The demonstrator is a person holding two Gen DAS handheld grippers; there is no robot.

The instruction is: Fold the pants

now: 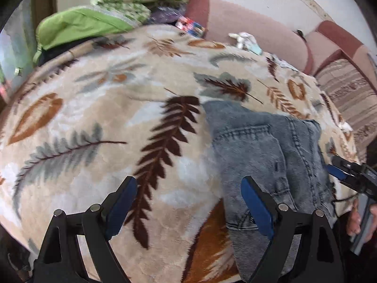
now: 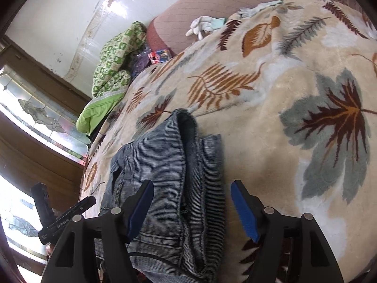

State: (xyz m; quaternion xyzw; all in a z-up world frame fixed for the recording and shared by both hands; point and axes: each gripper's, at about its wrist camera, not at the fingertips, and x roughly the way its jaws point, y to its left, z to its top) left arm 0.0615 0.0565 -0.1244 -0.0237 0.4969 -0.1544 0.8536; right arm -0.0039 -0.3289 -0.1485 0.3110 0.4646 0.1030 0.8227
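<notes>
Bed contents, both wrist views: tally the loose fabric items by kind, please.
Folded grey-blue pants: 1
Leaf-print blanket: 1
Green checked quilt: 1
Plain lime-green cloth: 1
White gloves: 2, as far as shows
Total: 6

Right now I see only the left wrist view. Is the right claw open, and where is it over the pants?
Observer: The right claw is open, jaws wide apart, above the folded pants.
Operator: Does it hold cloth?
Observer: No. One finger is over the denim, the other finger over the blanket.
Operator: Where is the leg opening?
Observer: The leg opening lies at the far end, away from the claw.
</notes>
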